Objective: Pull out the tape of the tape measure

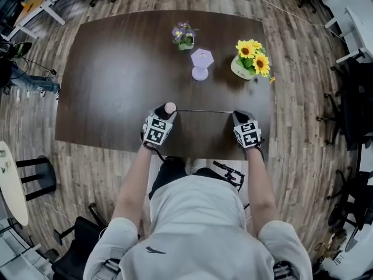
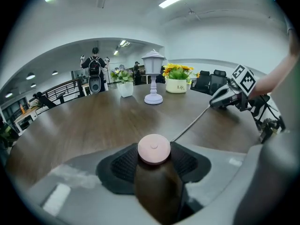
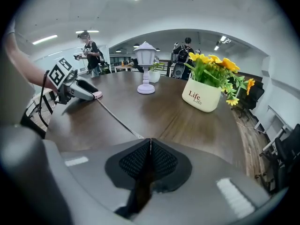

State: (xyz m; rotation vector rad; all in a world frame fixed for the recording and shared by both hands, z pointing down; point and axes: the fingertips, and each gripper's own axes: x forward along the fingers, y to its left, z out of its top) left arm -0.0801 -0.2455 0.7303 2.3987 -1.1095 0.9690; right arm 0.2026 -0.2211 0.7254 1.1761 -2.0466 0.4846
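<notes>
A round pink tape measure point(image 1: 170, 107) sits between the pads of my left gripper point(image 1: 165, 111), which is shut on it near the front edge of the dark wooden table point(image 1: 116, 69). In the left gripper view the pink case point(image 2: 153, 149) fills the gap between the jaws of that gripper point(image 2: 153, 157). A thin tape point(image 1: 204, 111) runs out of it, level and taut, to my right gripper point(image 1: 239, 115). The right gripper point(image 3: 150, 142) is shut on the end of the tape point(image 3: 115, 117), which leads away to the left gripper point(image 3: 86, 92).
At the back of the table stand a lavender lantern lamp point(image 1: 201, 63), a white pot of sunflowers point(image 1: 250, 60) and a small pot of purple flowers point(image 1: 184, 37). Office chairs point(image 1: 349, 98) stand at the right, and a person point(image 3: 89, 50) is in the far background.
</notes>
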